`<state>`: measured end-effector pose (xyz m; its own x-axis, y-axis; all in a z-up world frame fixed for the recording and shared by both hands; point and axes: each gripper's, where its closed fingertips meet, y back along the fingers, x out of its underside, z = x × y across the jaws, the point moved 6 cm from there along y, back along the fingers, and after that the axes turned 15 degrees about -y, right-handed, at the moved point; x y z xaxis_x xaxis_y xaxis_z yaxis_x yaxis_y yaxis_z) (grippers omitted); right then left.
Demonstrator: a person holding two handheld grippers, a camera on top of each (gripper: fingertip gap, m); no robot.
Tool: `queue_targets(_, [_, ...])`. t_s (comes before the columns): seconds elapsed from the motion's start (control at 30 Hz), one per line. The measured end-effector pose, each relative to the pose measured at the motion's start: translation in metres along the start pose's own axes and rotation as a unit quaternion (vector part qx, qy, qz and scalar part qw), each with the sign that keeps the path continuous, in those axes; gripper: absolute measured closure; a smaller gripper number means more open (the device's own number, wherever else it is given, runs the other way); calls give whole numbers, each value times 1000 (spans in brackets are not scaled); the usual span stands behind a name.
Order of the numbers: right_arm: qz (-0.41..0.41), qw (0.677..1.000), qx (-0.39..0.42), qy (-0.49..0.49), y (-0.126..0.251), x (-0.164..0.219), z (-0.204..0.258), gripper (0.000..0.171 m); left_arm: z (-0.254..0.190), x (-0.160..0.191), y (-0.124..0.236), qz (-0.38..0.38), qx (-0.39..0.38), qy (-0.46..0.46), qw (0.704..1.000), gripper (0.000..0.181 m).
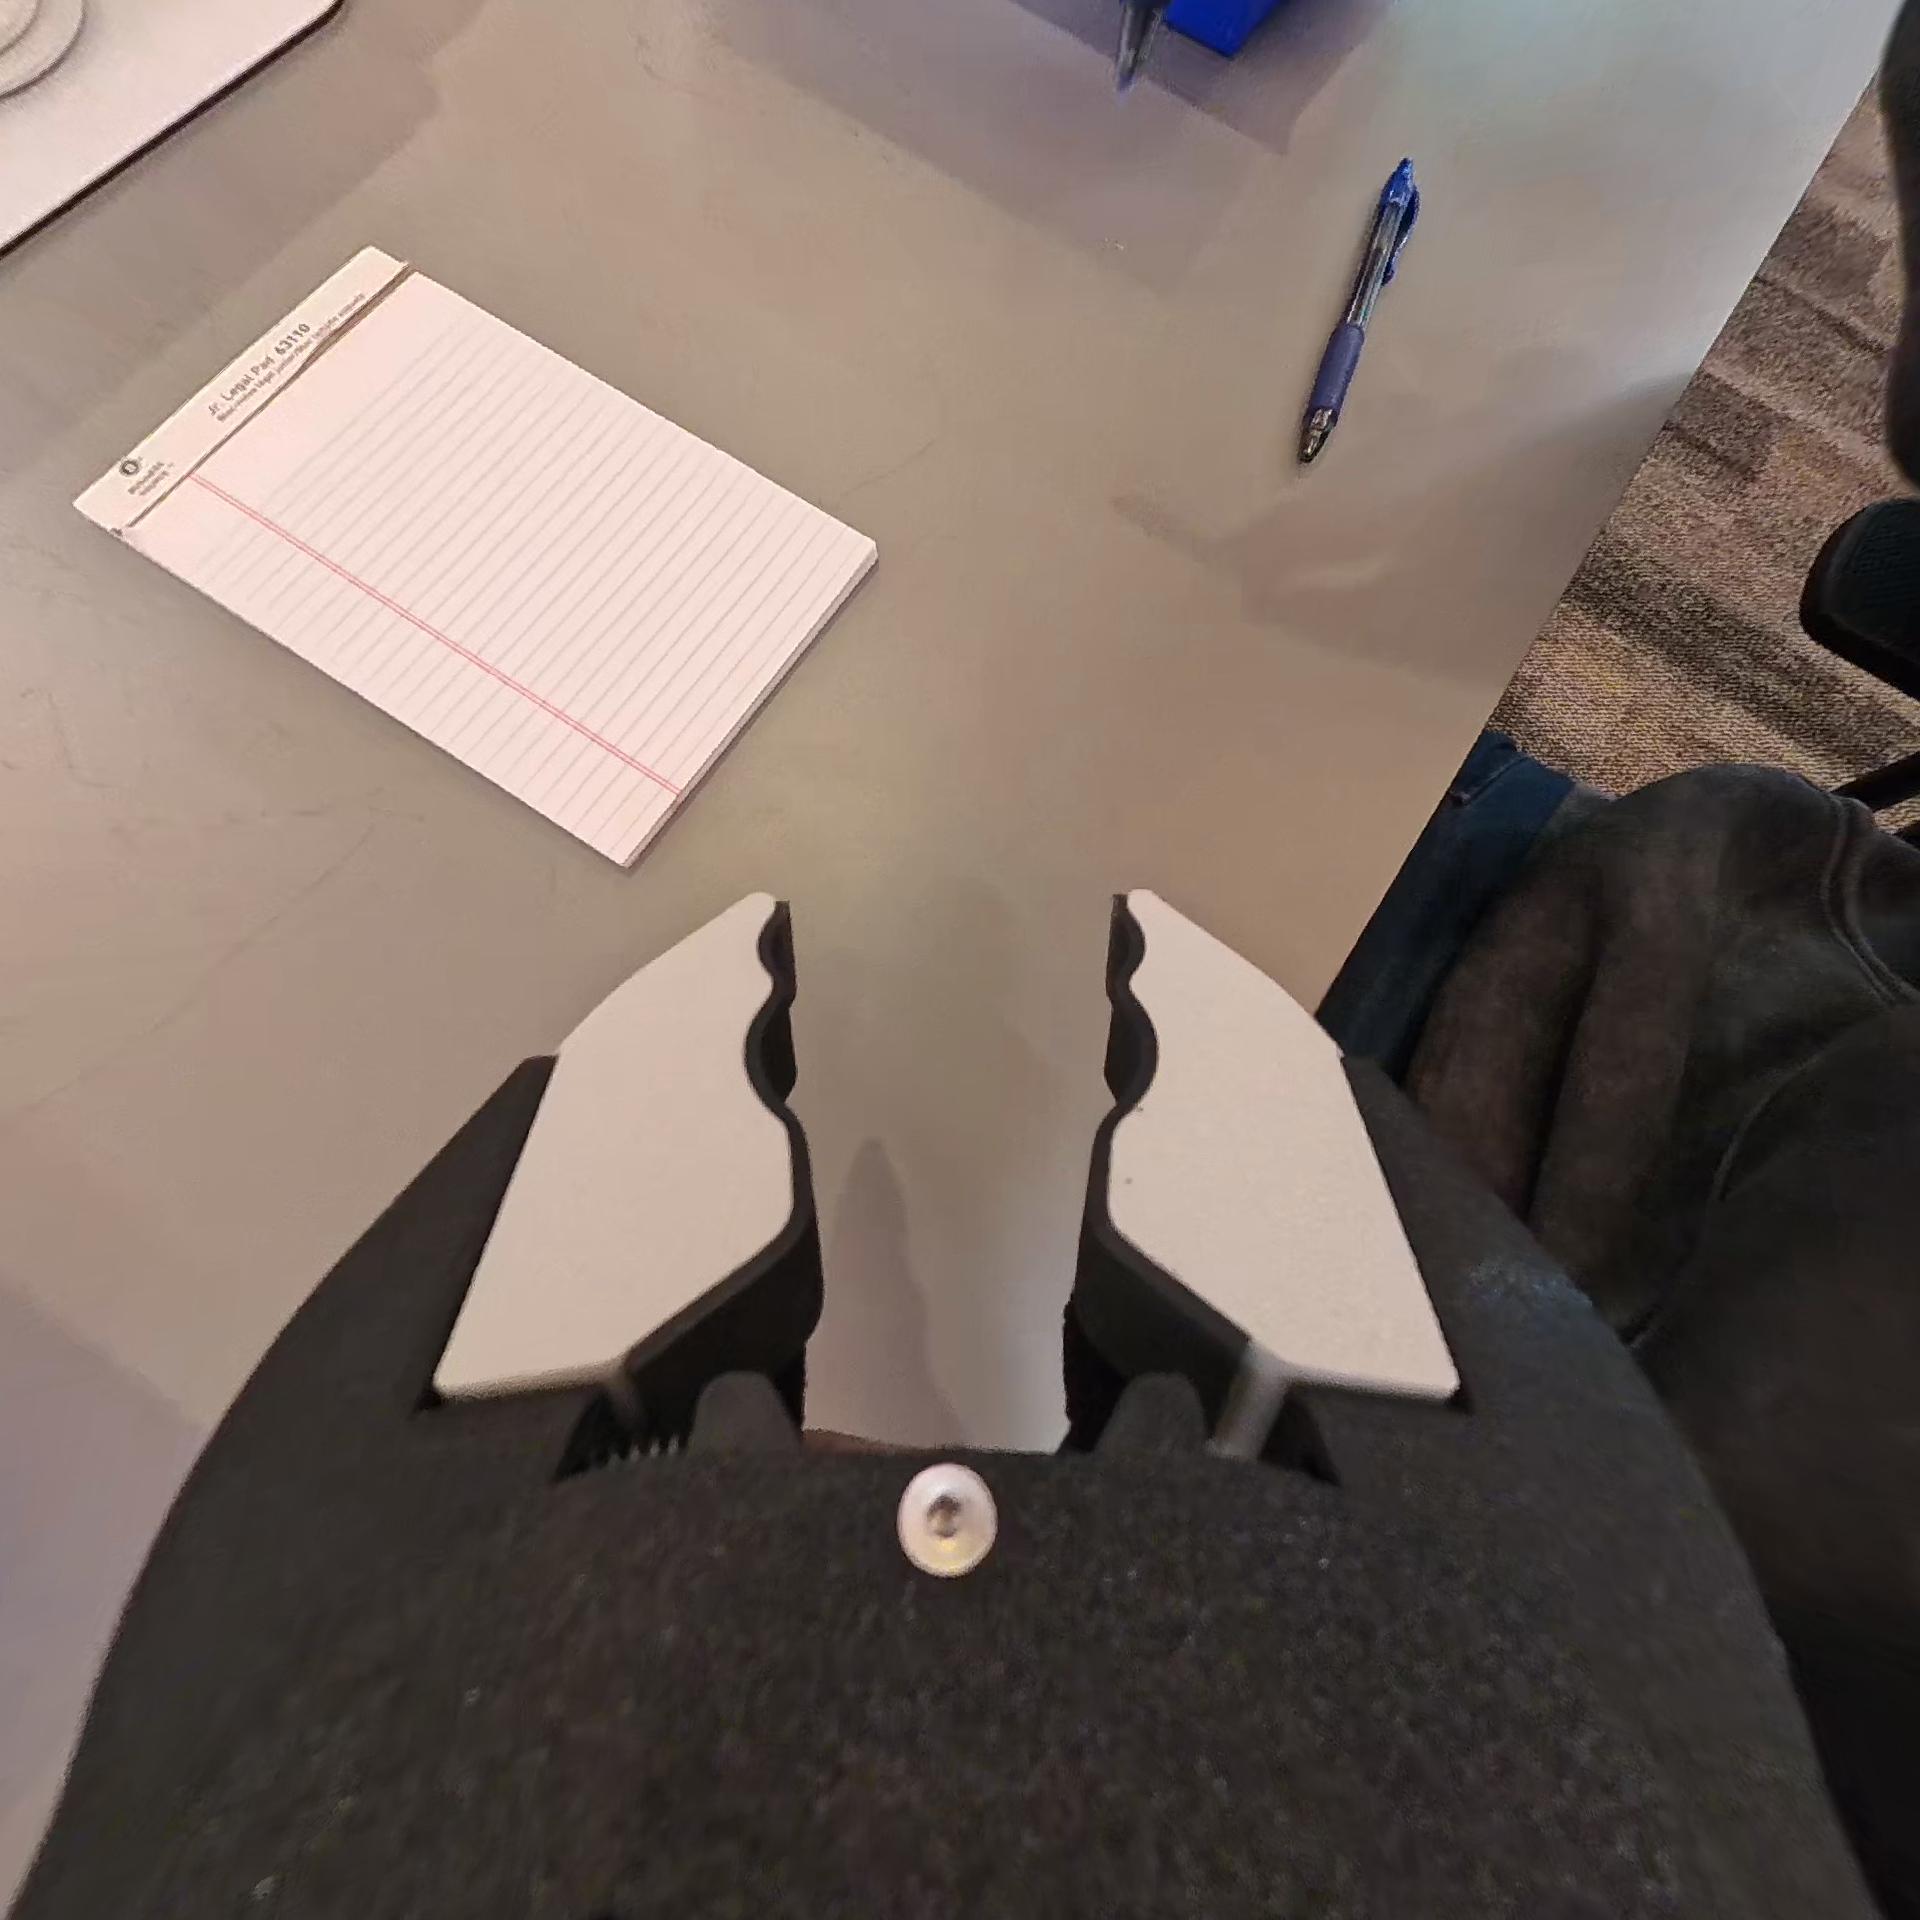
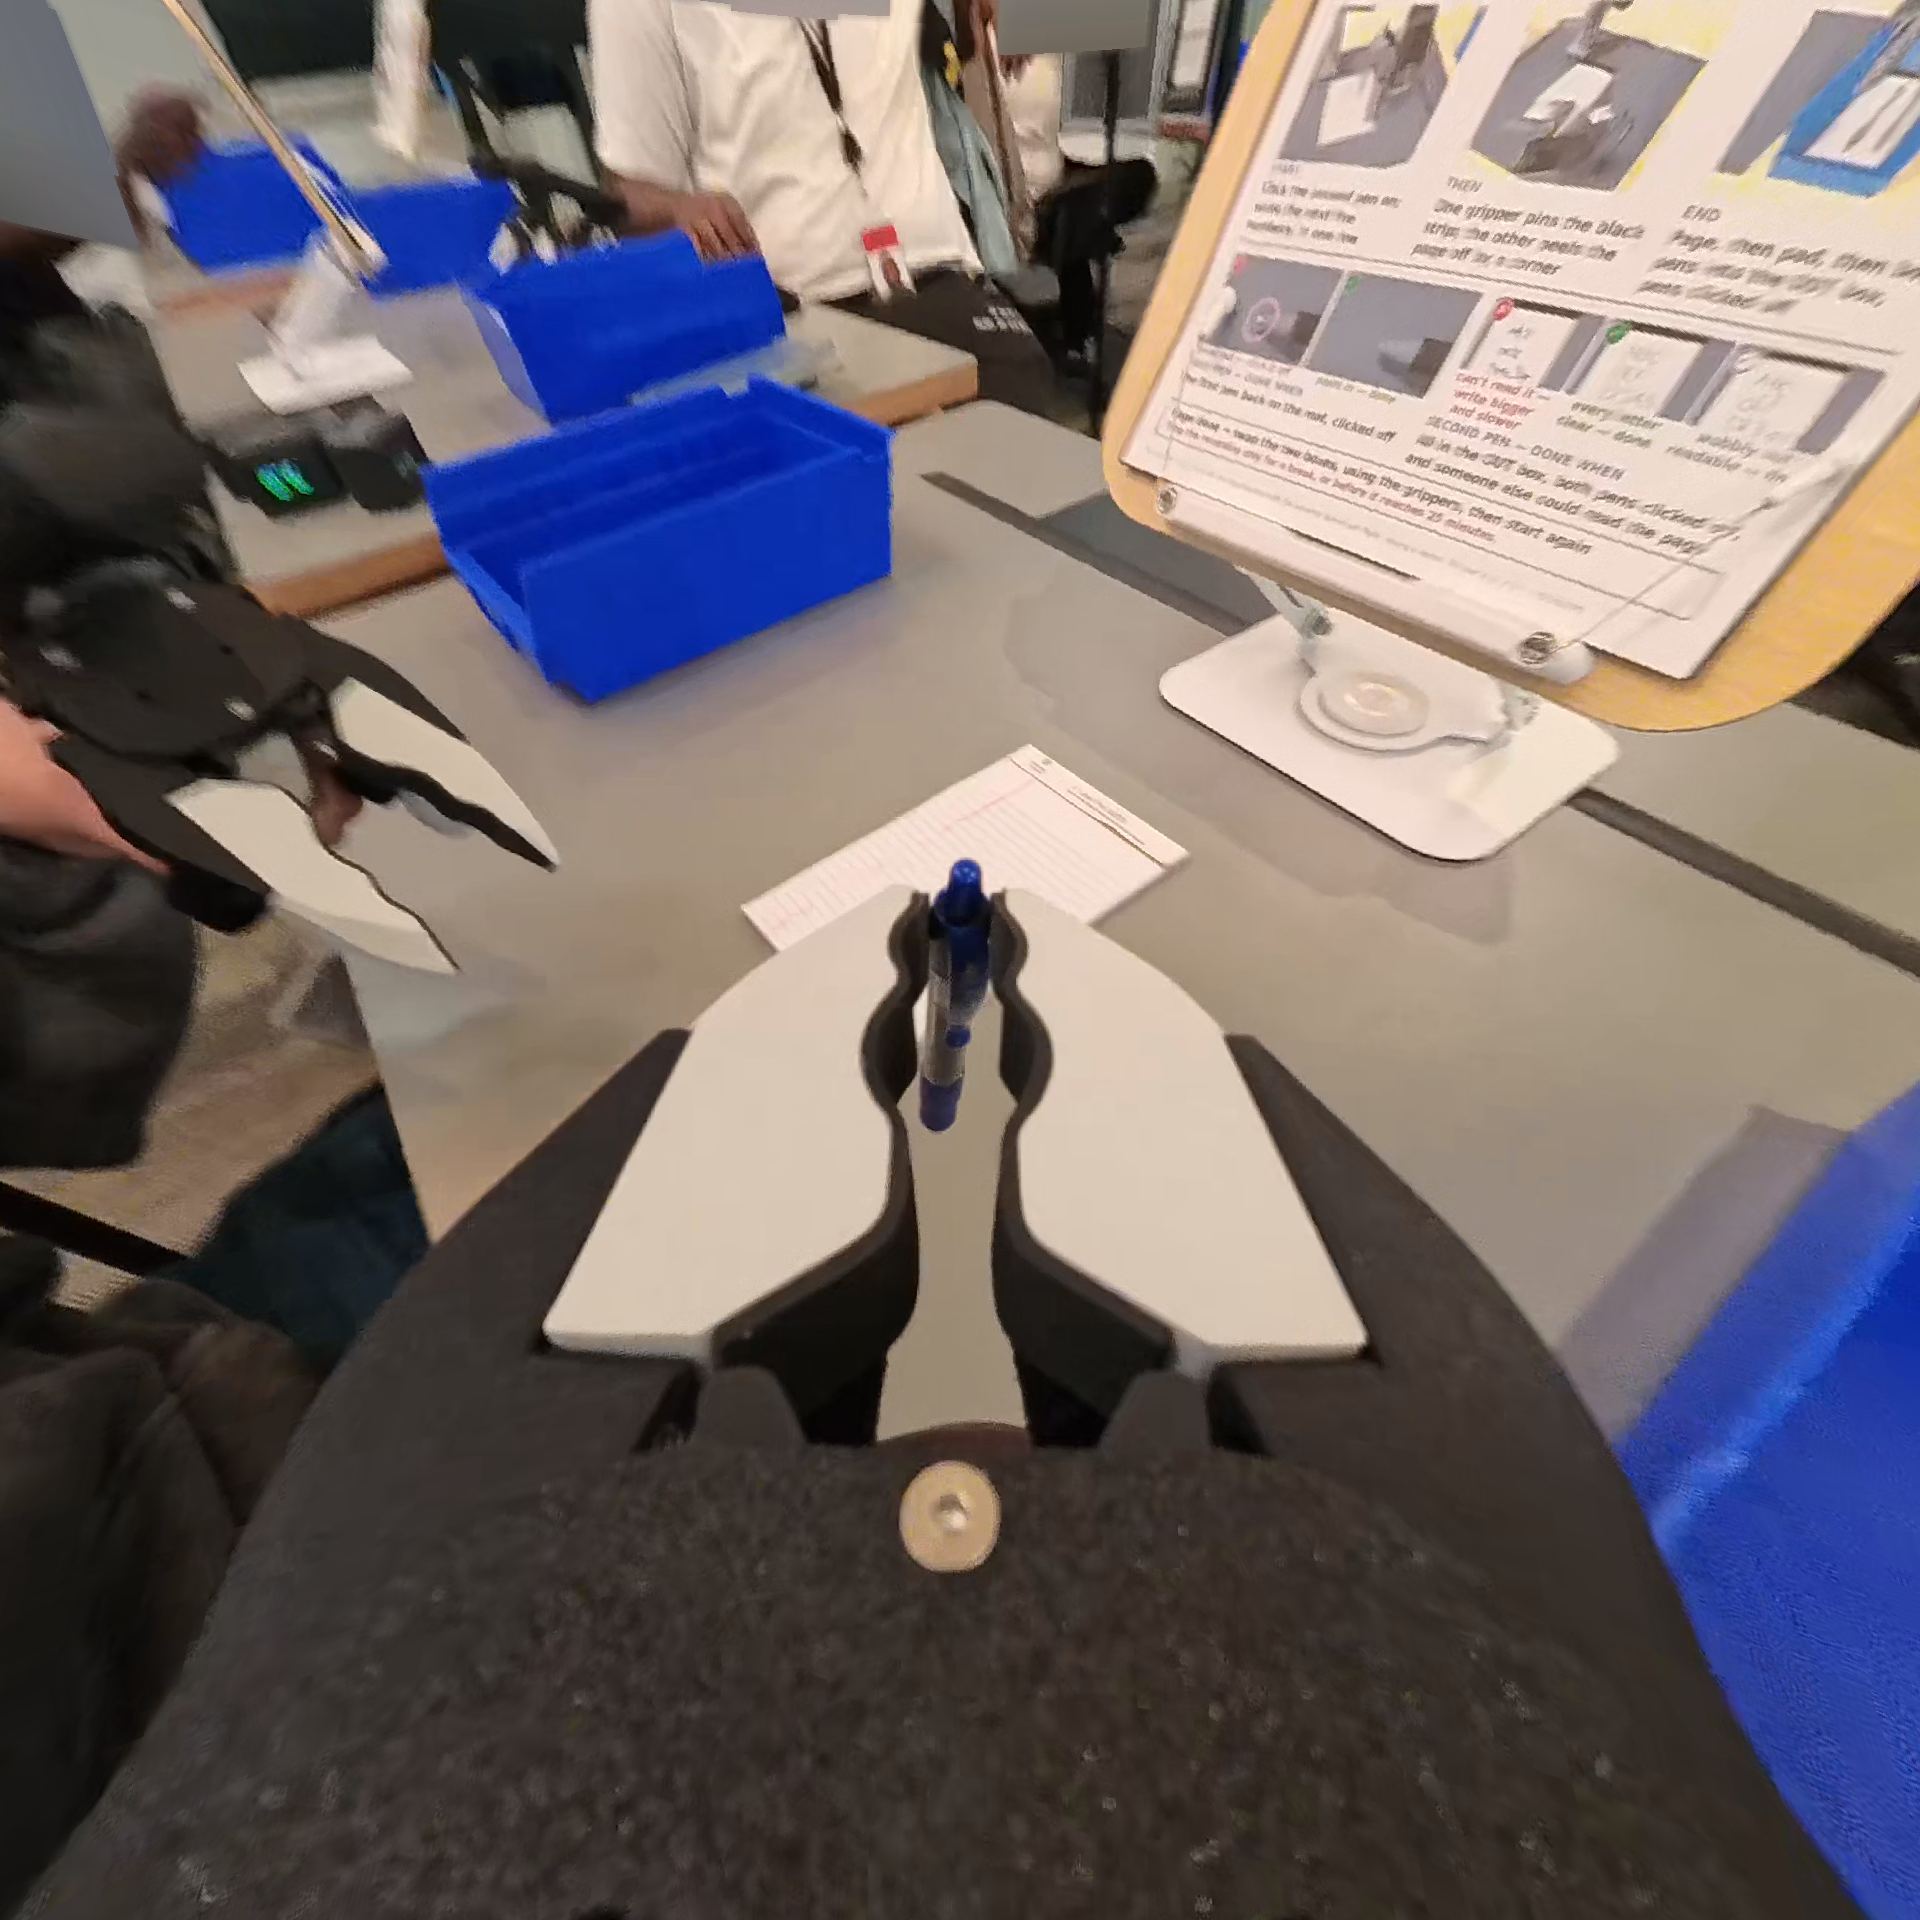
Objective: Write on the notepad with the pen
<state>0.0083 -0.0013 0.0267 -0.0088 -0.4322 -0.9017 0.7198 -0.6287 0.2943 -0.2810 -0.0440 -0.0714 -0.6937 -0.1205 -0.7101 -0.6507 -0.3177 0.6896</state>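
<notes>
Right claw [image 2: 954, 914] grips blue pen [image 2: 948, 1023]; notepad [image 2: 1023, 831] header printed.

A big blue box [image 2: 665, 530] sits open on the gray table [image 2: 1403, 1039]. More blue boxes [image 2: 623, 312] sit on the next table behind it. A wooden board with a picture sheet [image 2: 1538, 312] leans on a white stand [image 2: 1382, 738]. A person in a white shirt [image 2: 769, 125] stands far back.
</notes>
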Motion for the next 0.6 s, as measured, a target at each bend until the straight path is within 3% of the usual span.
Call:
queue_targets(0.13, [-20,999,-23,-33,-9,-3,3,160,7,-7,1,-34,-12,6,999,124])
queue_targets(0.4, [28,996,-20,83,-36,-6,33,160,40,-49,22,-97,-21,11,995,124])
queue_targets(0.5, [61,991,-41,111,-56,2,45,161,58,-86,38,-162,-22,41,986,132])
queue_targets(0.6, [94,985,-66,129,-78,10,59,161,71,-123,48,-218,-24,46,975,153])
